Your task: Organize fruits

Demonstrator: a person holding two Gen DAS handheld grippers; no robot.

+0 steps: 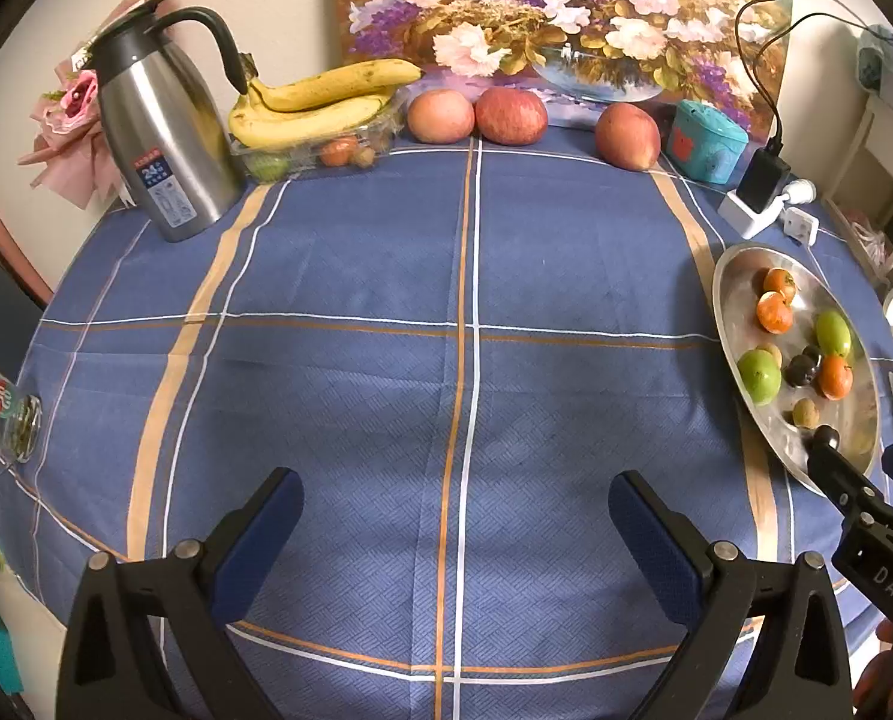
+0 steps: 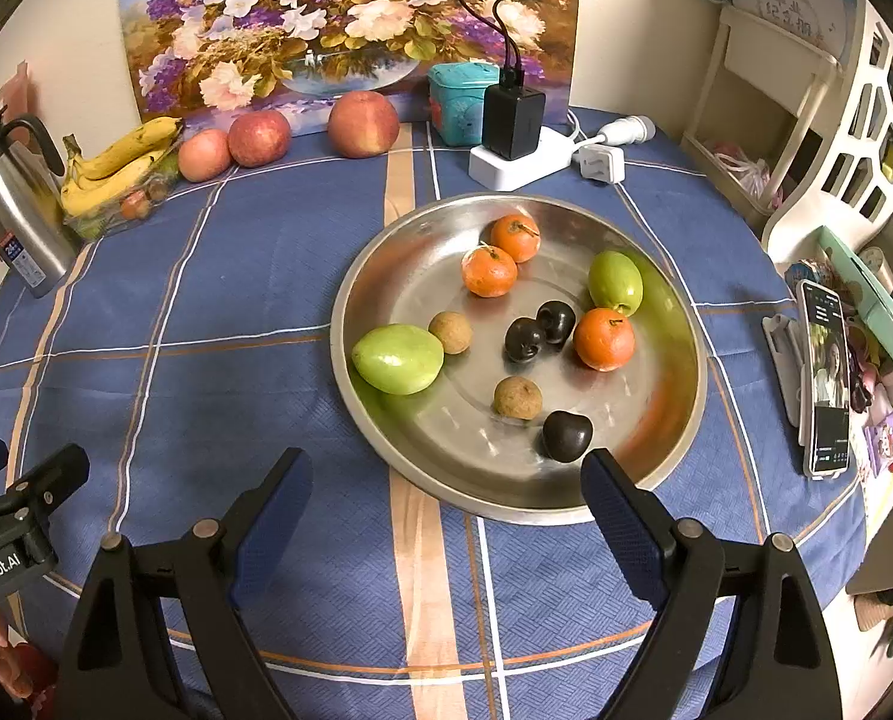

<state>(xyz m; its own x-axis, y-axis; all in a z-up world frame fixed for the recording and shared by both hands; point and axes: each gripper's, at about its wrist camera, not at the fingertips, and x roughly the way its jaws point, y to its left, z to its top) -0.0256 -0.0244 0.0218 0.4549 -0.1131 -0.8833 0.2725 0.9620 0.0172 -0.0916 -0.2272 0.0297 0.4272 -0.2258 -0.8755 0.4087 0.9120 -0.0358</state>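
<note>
On the table [image 2: 266, 300], left to right: one kettle [image 2: 14, 204], two bananas [image 2: 116, 162] on a clear box, three apples [image 2: 258, 138] along the painting, then one steel plate [image 2: 386, 264] carrying three oranges [image 2: 488, 270], two green fruits [image 2: 398, 358], two brown ones [image 2: 517, 397] and three dark ones [image 2: 567, 435]. Left claw [image 1: 455, 546] gapes wide over bare cloth; right claw [image 2: 446, 528] is spread too, empty, at the plate's near rim.

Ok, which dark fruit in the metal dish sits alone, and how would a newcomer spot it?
Start at the round metal dish on the blue checked tablecloth. Along its near edge lies the lone dark fruit, beside a brown round fruit. The other two dark fruits touch each other mid-dish; this one sits apart, closest to the right tongs.
</note>
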